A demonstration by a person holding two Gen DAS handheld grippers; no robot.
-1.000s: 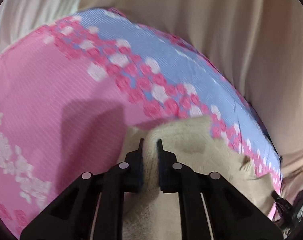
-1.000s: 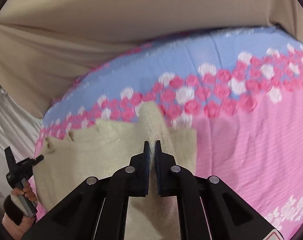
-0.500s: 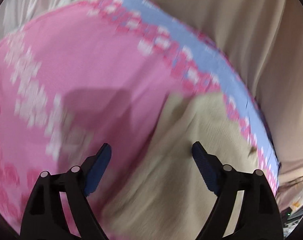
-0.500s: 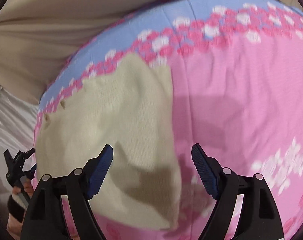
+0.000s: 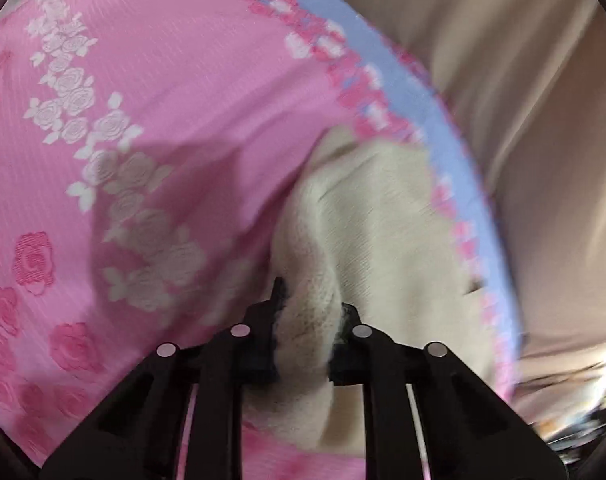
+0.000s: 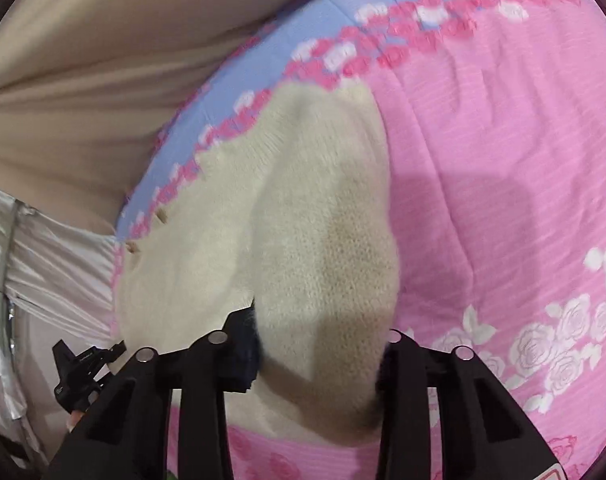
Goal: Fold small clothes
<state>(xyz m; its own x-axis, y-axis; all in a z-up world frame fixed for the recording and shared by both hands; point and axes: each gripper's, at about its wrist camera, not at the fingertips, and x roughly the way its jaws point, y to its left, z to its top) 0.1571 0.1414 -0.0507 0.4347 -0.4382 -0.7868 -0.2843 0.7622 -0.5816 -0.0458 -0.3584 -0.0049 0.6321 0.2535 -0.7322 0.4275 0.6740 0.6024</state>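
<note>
Where they gaped half a second ago, both tongs now freshly clamped on bunched cream knit.

The pink bedspread lies bare and open beside the cream knit garment; along the bed's blue edge a beige curtain closes the way.

Left tool: bottom centre of its frame, angled downward, jaws just closing, pinching a cream knit fold. Right tool: bottom centre, angled downward, jaws just closing around a thicker cream knit fold.
</note>
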